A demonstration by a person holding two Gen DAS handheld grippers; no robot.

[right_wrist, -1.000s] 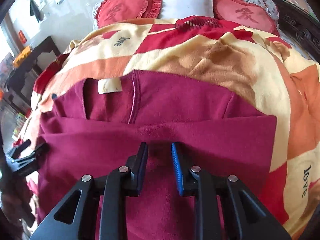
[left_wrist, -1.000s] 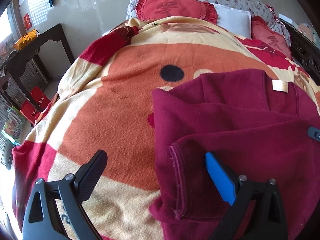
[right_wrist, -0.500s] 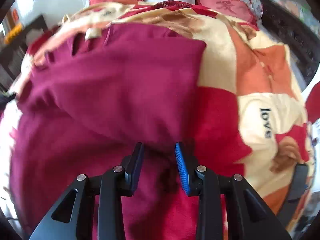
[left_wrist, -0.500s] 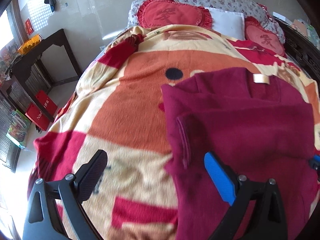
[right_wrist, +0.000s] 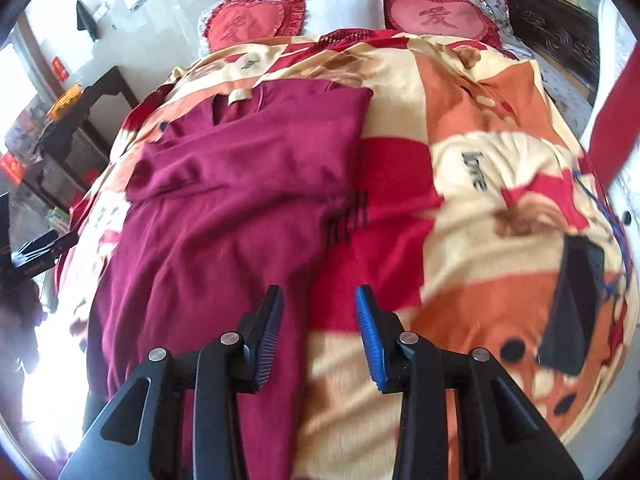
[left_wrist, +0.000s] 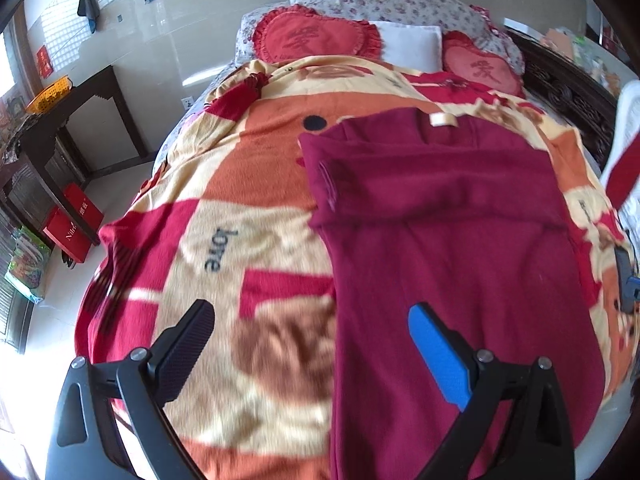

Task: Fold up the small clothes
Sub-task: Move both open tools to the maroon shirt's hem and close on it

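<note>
So the maroon garment (left_wrist: 452,240) is lying flat on the patterned fleece blanket (left_wrist: 248,184), with its upper part folded across, so a thick band sits near the collar and the cream neck label (left_wrist: 443,119) up at 12 o'clock. In the left wrist view the left gripper (left_wrist: 312,340) has its fingers spread wide with nothing in them, black one over the blanket at 7 o'clock, blue one over the maroon fabric. The right gripper (right_wrist: 318,320) has just been opening its jaws. Nothing's between them and it hangs over the garment's right edge. Two red heart cushions (right_wrist: 436,16) sit by the headboard.
</note>
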